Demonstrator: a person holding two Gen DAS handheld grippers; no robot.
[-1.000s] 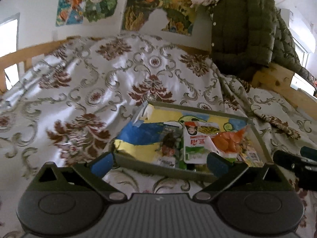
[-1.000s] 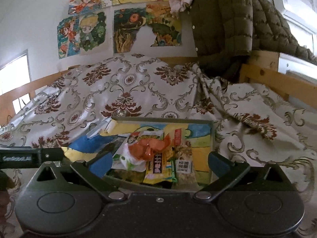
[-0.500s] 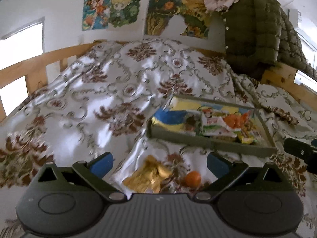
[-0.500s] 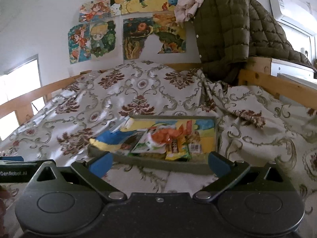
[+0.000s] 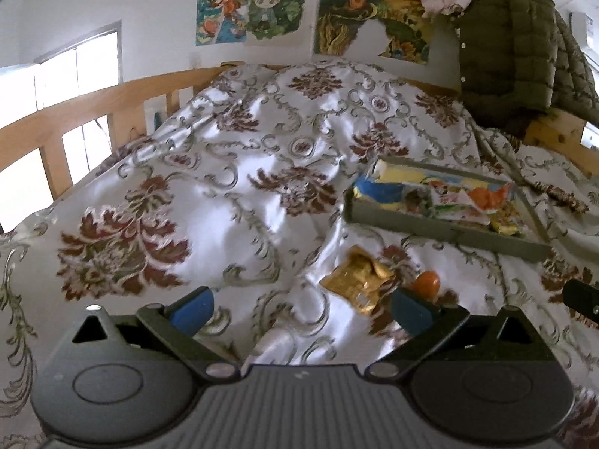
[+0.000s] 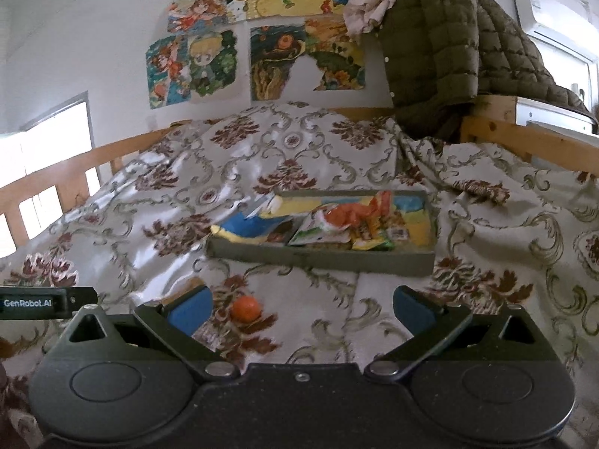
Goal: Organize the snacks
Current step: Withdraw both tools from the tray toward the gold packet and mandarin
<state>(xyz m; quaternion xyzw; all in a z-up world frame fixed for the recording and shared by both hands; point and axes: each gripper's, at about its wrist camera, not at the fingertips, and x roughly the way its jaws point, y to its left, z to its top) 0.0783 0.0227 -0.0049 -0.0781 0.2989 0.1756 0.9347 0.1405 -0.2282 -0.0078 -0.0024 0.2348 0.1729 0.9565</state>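
Note:
A grey-green tray point(image 5: 441, 230) point(image 6: 322, 258) lies on the patterned bedspread, holding several snack packets, with an orange-and-white packet point(image 5: 483, 198) point(image 6: 344, 217) on top. A gold foil packet point(image 5: 355, 280) and a small orange ball-shaped snack point(image 5: 426, 281) point(image 6: 245, 308) lie on the bedspread in front of the tray. My left gripper point(image 5: 299, 308) is open and empty, just short of the gold packet. My right gripper point(image 6: 301, 308) is open and empty, with the orange snack near its left finger point(image 6: 189, 310).
A floral bedspread point(image 6: 307, 157) covers the bed, with wooden rails point(image 5: 93, 101) on the left and back. A green quilted jacket point(image 6: 441, 56) hangs at the back right corner. Posters point(image 6: 254, 48) are on the wall. The left gripper's body point(image 6: 45, 303) shows at the right wrist view's left edge.
Both grippers have pulled back and away from the tray. The tray now looks smaller and farther off, and the gold packet and orange snack have come into view in front of it.

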